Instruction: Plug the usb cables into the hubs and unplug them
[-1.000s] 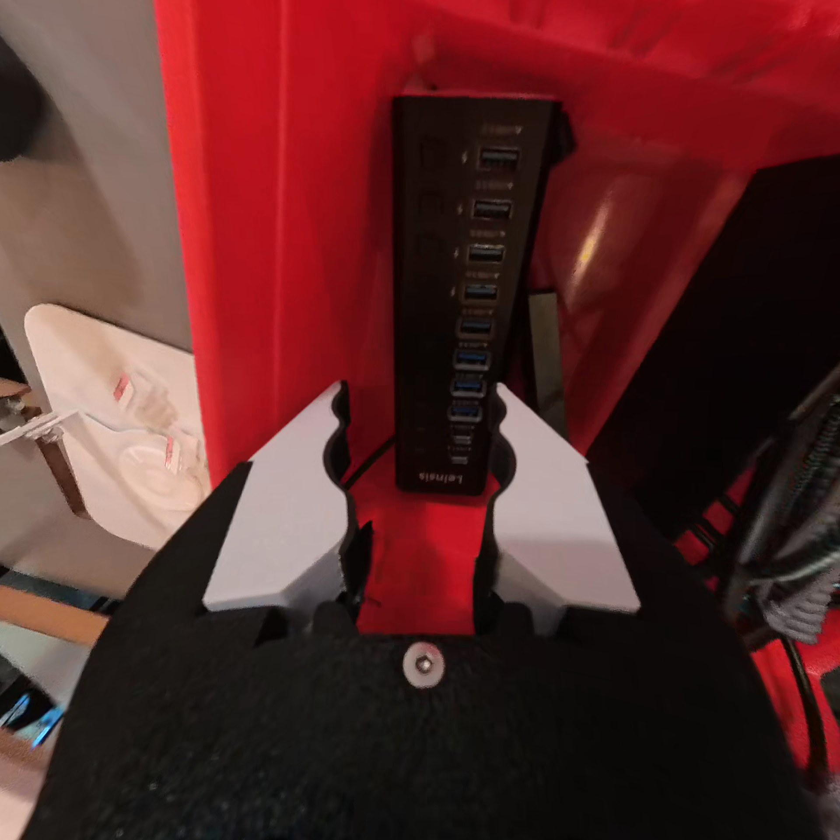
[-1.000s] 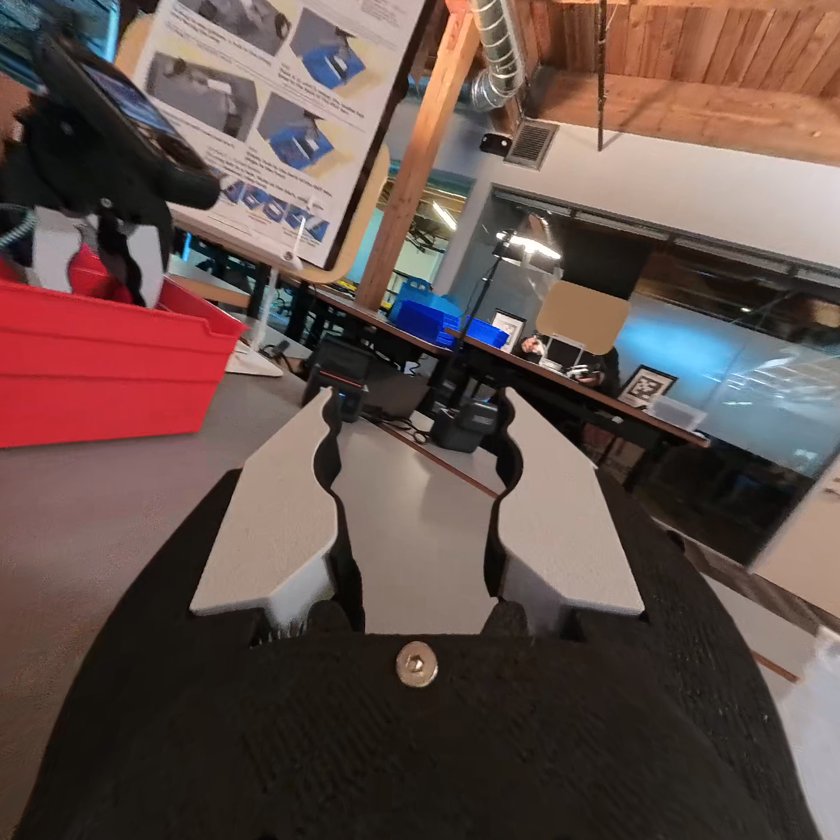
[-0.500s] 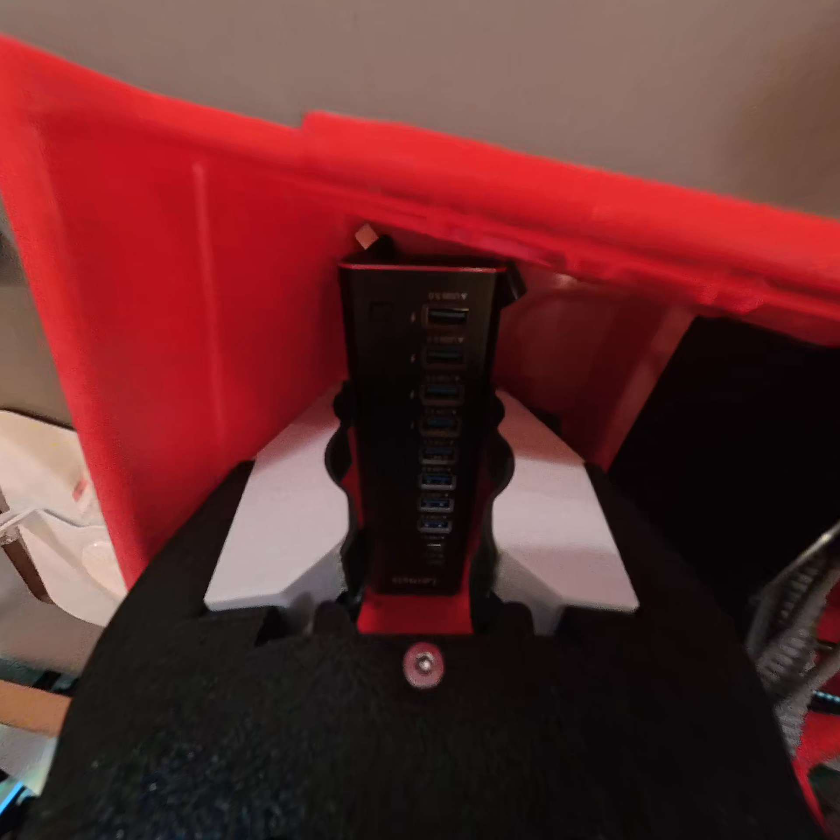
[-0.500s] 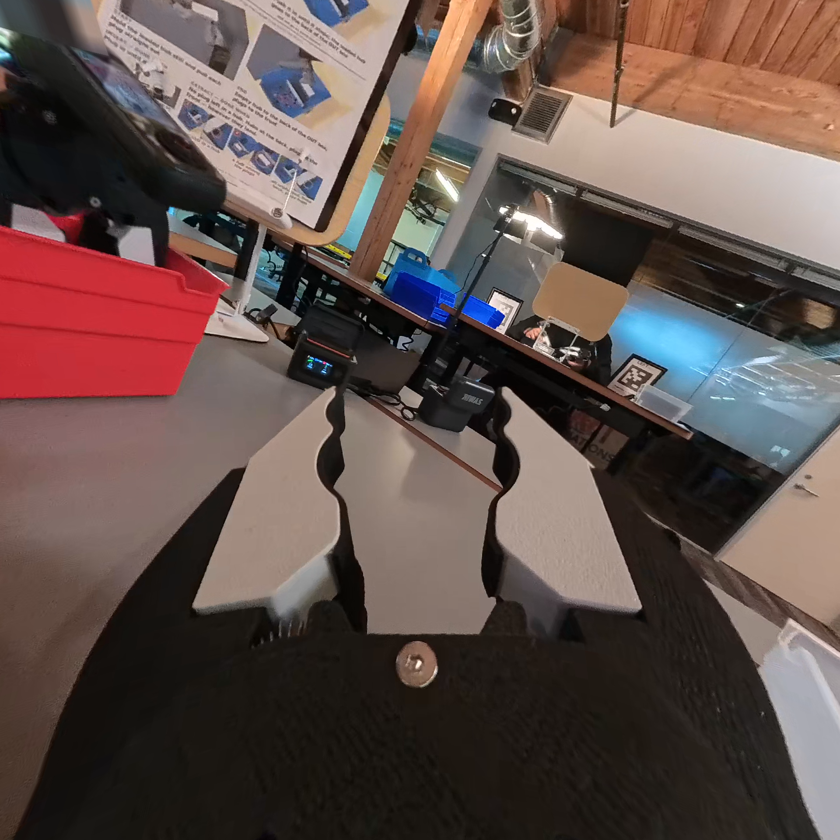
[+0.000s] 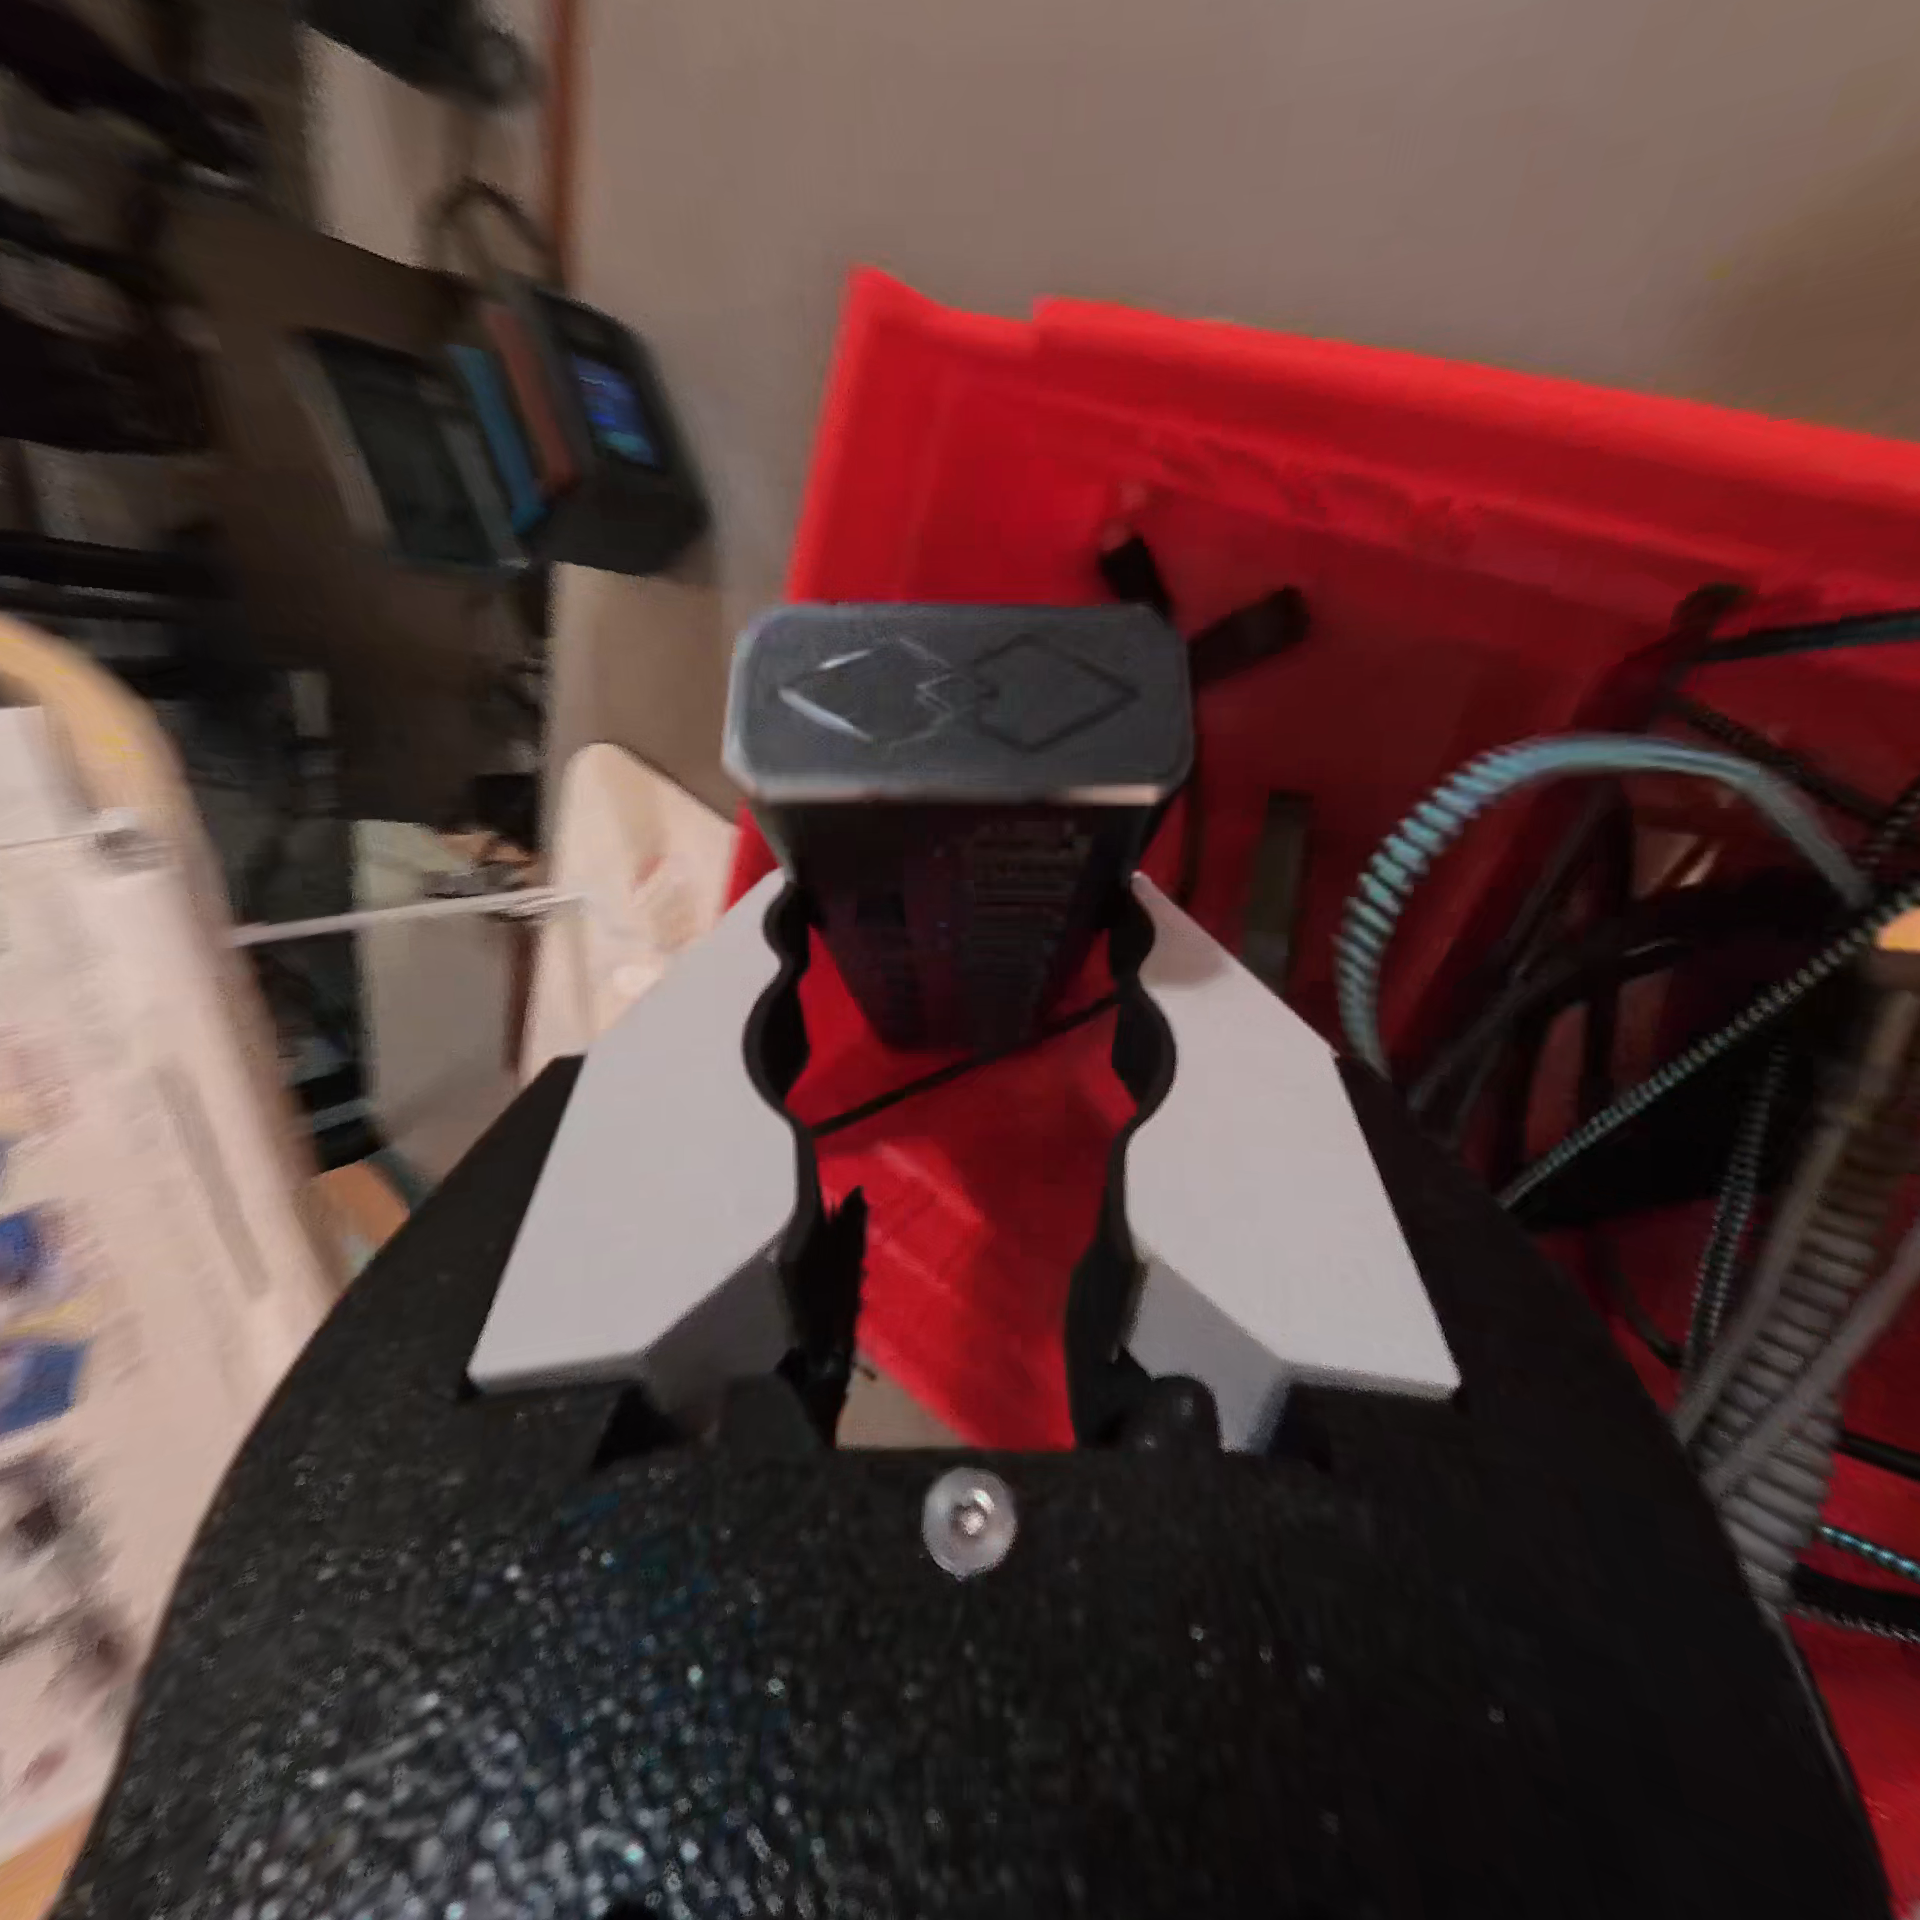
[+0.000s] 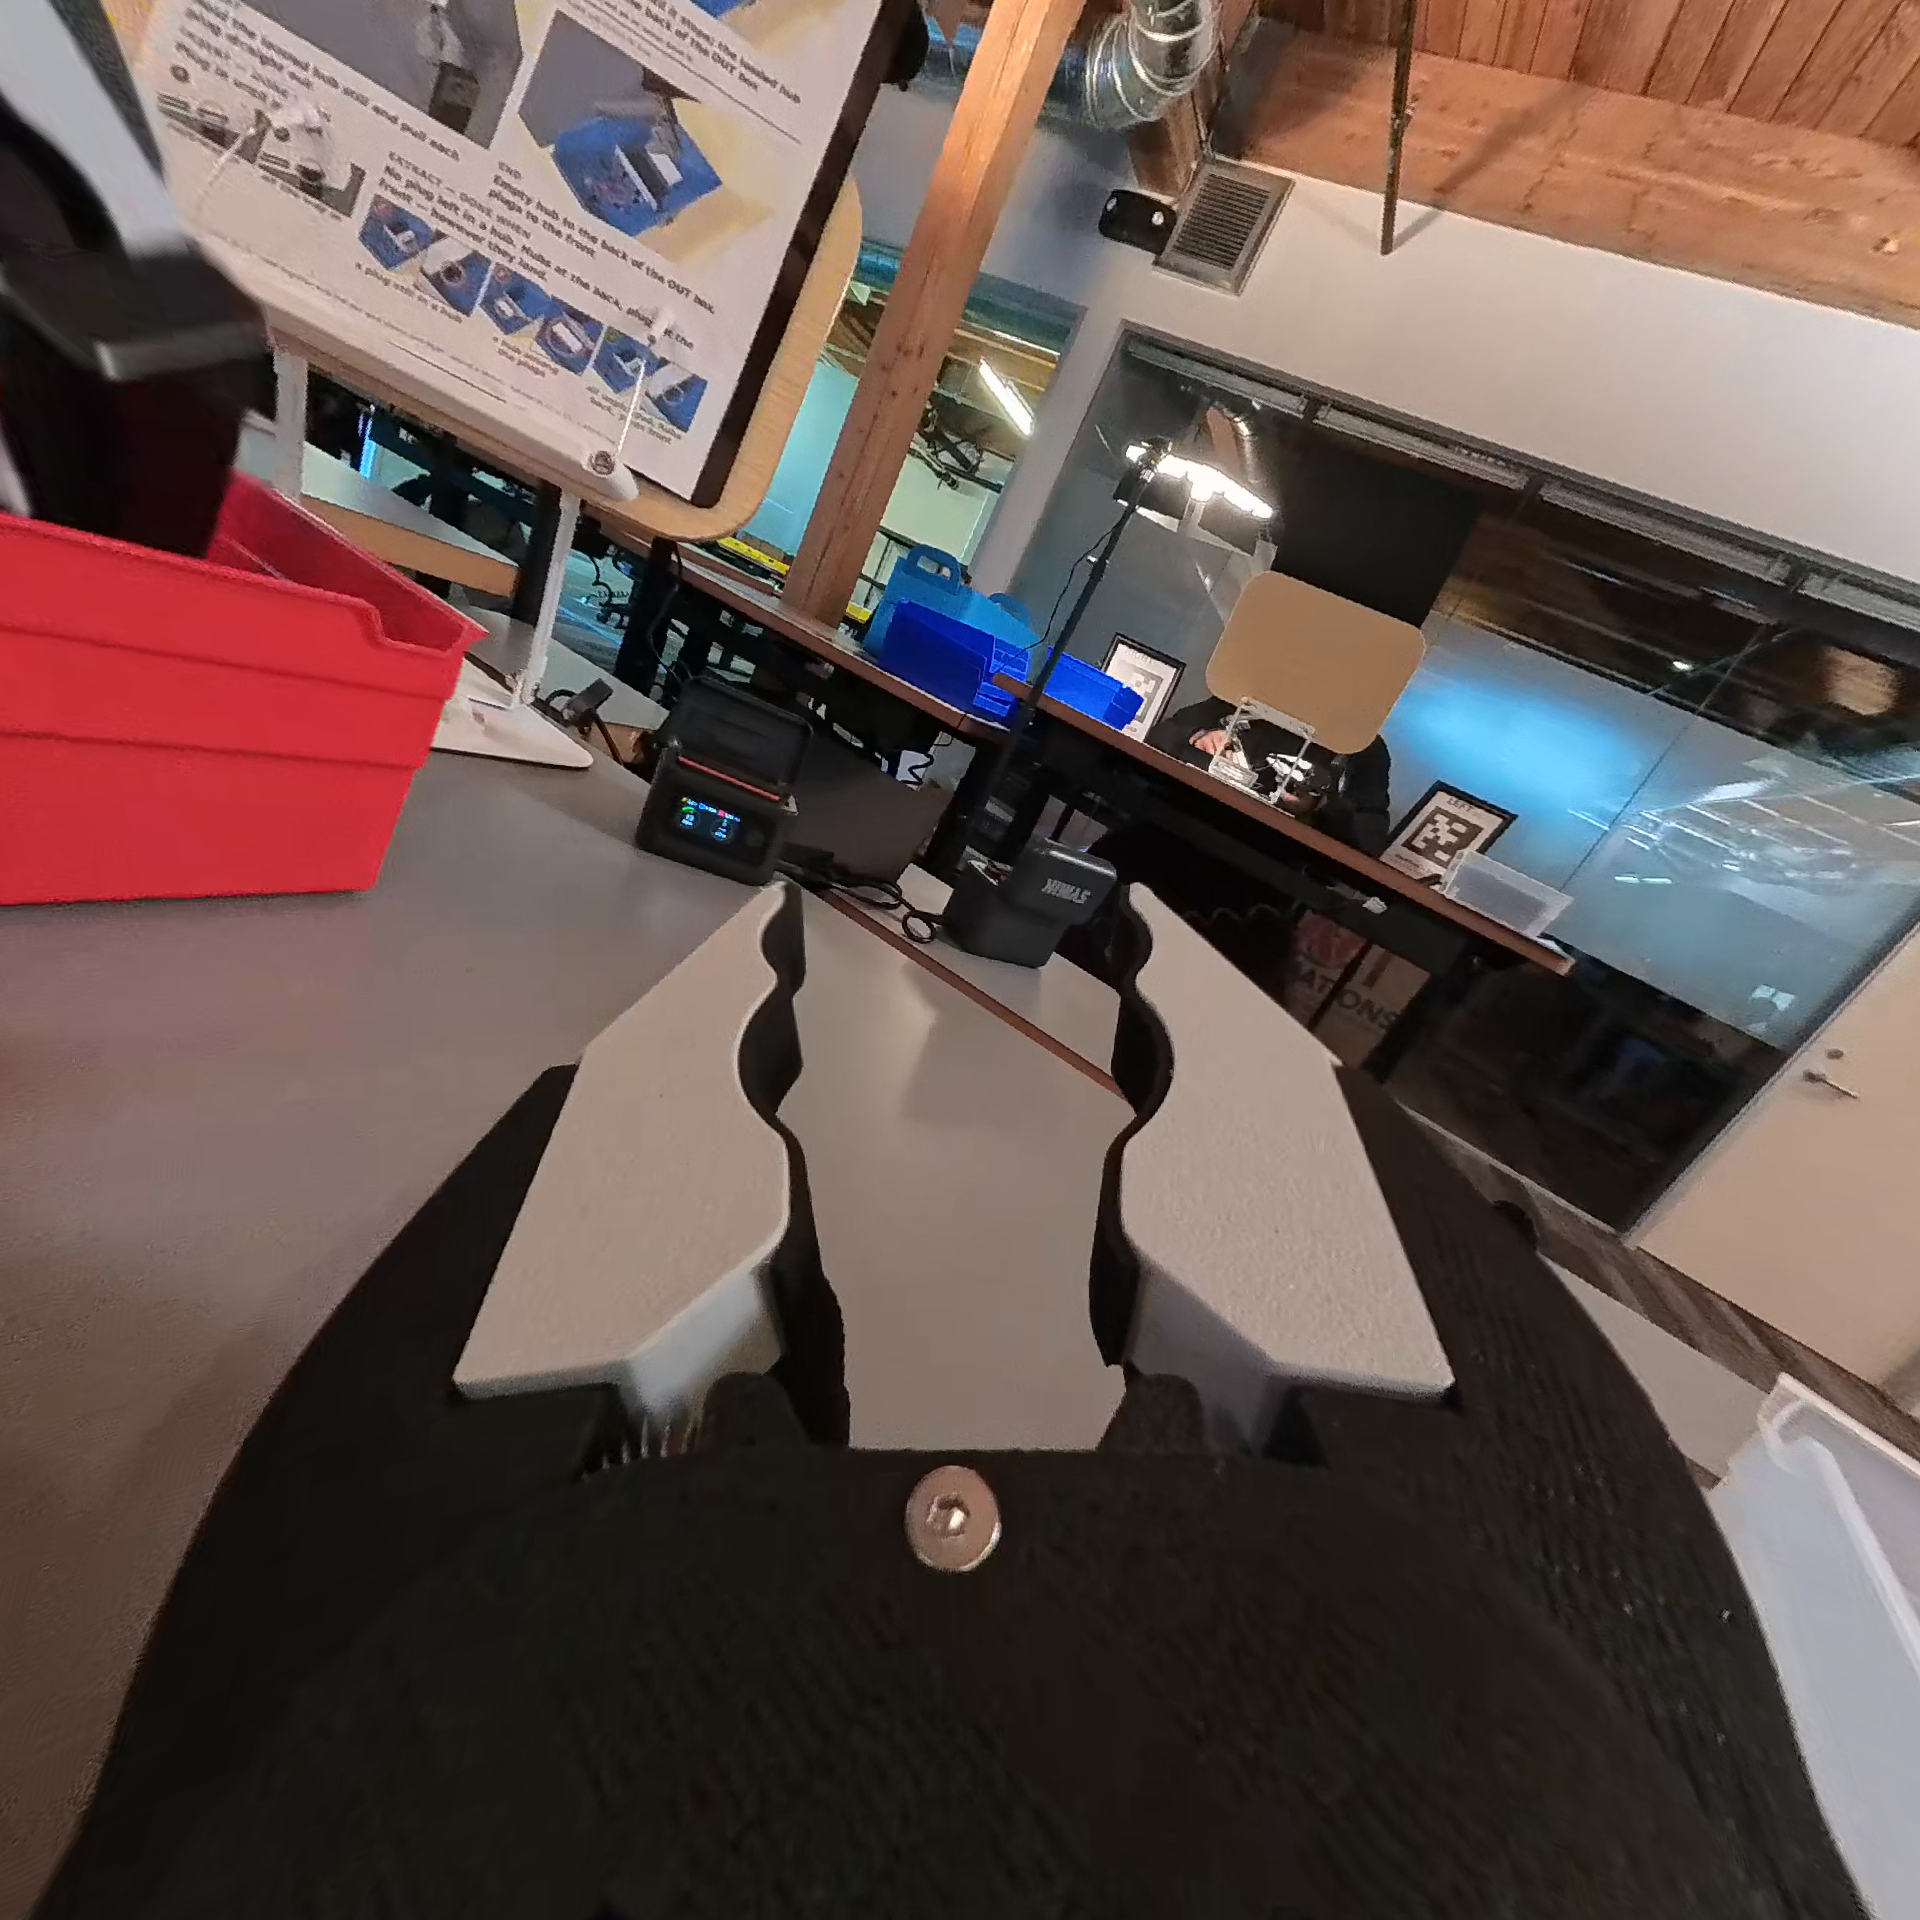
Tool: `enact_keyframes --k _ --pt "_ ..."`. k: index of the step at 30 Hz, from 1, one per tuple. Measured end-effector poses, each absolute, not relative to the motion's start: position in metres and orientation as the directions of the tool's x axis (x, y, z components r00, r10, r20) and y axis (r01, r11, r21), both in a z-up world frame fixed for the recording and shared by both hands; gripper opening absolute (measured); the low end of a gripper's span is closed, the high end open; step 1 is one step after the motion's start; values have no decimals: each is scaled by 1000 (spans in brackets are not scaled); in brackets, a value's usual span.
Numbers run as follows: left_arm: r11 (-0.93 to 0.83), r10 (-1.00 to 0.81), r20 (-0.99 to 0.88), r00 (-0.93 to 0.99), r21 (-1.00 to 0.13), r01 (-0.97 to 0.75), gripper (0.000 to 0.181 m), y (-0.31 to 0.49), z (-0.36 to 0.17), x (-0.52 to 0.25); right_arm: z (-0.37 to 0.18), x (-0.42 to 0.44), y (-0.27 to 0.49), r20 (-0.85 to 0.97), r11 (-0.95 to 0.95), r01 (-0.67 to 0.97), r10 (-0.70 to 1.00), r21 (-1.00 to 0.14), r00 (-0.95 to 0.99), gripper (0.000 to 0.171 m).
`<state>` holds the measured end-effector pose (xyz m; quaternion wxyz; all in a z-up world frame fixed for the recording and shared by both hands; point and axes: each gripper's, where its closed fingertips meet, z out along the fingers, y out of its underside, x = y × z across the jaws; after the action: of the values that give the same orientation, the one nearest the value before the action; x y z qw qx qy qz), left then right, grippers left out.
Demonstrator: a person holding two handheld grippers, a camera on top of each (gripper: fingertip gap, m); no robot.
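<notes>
Black hub (image 5: 956,821) stands on end between our left gripper's (image 5: 958,904) fingers, contact unclear through blur; our right gripper (image 6: 956,914) gapes empty; poster (image 6: 488,208) cropped.

One black hub (image 5: 956,748), one red bin (image 6: 197,717), two blue bins (image 6: 997,649).

The right gripper (image 6: 956,935) sat low centre of frame, jaws apart and empty, over a grey table (image 6: 260,1091). A red bin (image 6: 208,727) stood at left; an instruction board (image 6: 499,208) hung at upper left.
</notes>
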<state>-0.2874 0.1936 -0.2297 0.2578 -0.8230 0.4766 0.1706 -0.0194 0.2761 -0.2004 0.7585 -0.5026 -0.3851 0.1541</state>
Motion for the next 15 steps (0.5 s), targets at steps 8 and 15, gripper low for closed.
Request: enact_keyframes --k 8,15 --pt "-253 -404 -781 477 -406 -878 57 177 -125 -276 -195 -10 279 440 461 165 589 -872 678 57" --pt "-65 -510 -725 463 -504 -861 56 162 -85 -177 -182 29 294 524 517 276 428 -810 736 54"
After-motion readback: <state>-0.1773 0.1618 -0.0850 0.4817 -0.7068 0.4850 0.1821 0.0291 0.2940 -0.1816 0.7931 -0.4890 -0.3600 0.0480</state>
